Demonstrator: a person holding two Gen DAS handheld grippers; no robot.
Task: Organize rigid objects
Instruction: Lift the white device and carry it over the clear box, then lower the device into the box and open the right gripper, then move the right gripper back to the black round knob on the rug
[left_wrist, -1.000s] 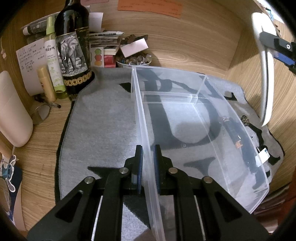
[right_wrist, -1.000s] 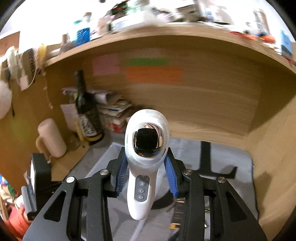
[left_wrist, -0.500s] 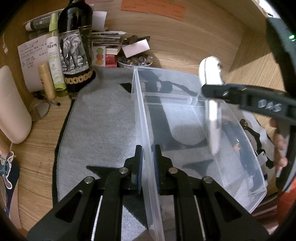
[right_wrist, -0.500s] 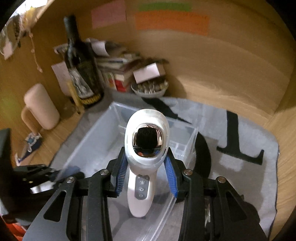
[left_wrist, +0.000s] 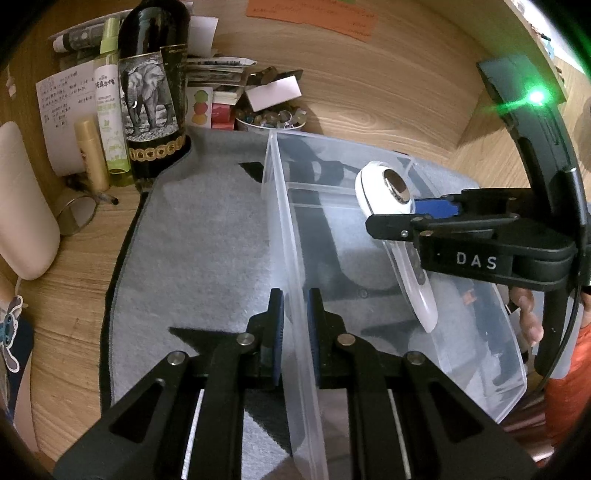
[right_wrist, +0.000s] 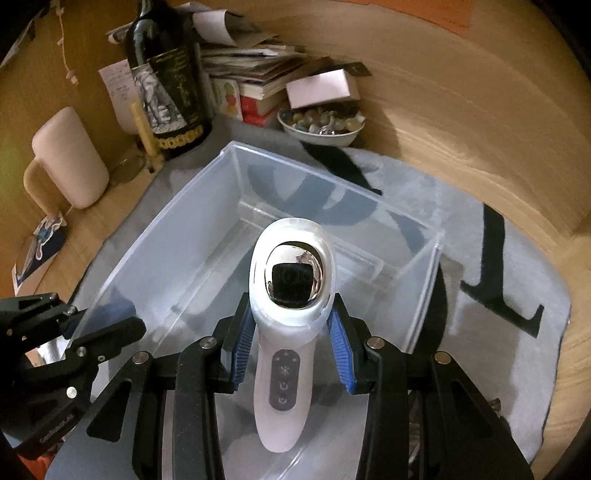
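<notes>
A clear plastic bin (left_wrist: 476, 373) with a divider near its far end sits on a grey mat (left_wrist: 199, 243). My left gripper (left_wrist: 294, 325) is shut on the bin's left wall. My right gripper (right_wrist: 291, 345) is shut on a white handheld device (right_wrist: 290, 321) with a chrome head and buttons on its handle. It holds the device over the inside of the bin (right_wrist: 173, 236). In the left wrist view the device (left_wrist: 399, 236) hangs tilted, handle down, over the bin's main compartment.
A dark wine bottle (left_wrist: 151, 85), small bottles (left_wrist: 110, 118), a bowl of stones (left_wrist: 271, 118), books and papers stand at the back by the wooden wall. A beige mug (right_wrist: 66, 158) stands at the left. A dark object lies outside the bin's right wall.
My right gripper has carried the device left and down, from beside the bin to over its inside. My left gripper has kept its hold on the bin wall.
</notes>
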